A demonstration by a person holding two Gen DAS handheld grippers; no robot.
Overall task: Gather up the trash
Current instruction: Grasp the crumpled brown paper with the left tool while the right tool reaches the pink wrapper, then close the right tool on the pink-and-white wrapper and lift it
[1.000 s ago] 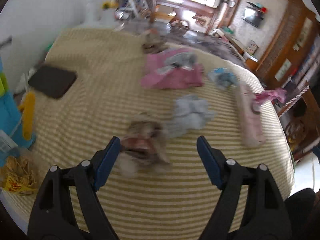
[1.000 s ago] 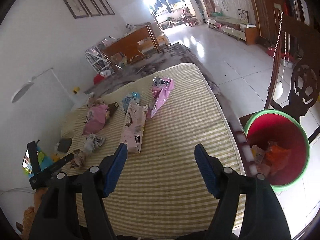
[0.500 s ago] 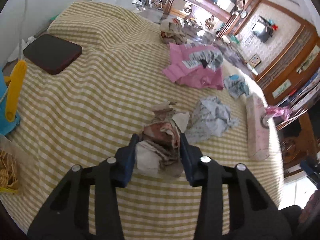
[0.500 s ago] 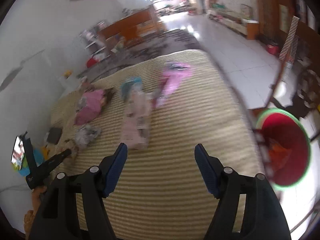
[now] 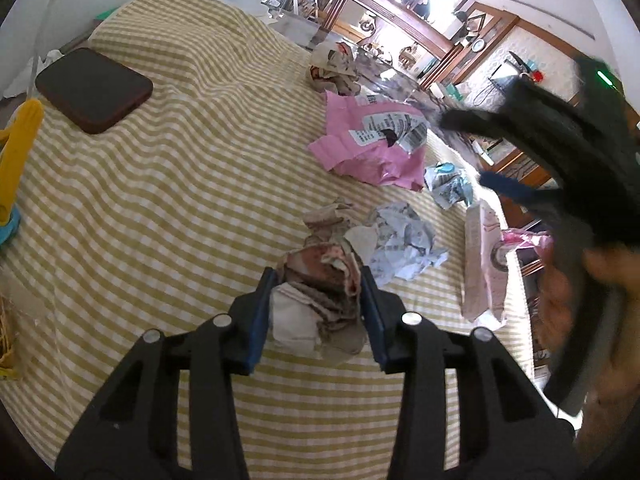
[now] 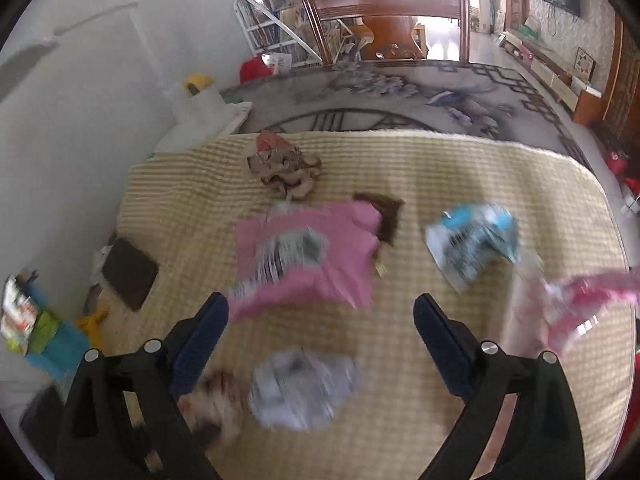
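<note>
Left gripper [image 5: 318, 312] is clenched on a brown crumpled wad [image 5: 320, 300], both blue pads pressing its sides on the checked bedspread [image 5: 160, 184]; a second ago those jaws stood wide around it. In this left wrist view a grey paper ball [image 5: 404, 240] lies just beside the wad, a pink bag [image 5: 372, 148] farther off, a dark pad [image 5: 92, 88] well apart near the left edge, with bare cloth between them. Right gripper [image 5: 480, 152] now reaches in blurred from the right, where none showed before. From the right wrist view, the right gripper [image 6: 320, 320] hangs released, its jaws having just been widening with nothing between them, over open cloth between the pink bag [image 6: 308, 256] and the grey paper ball [image 6: 300, 388]. A blue wrapper [image 6: 472, 244] lies right; beyond it the bed edge [image 6: 400, 134] drops to carpet. Motion blur smears this view, so the brownish shape by the left finger is probably the wad. The red bin seen earlier is gone from view.
</note>
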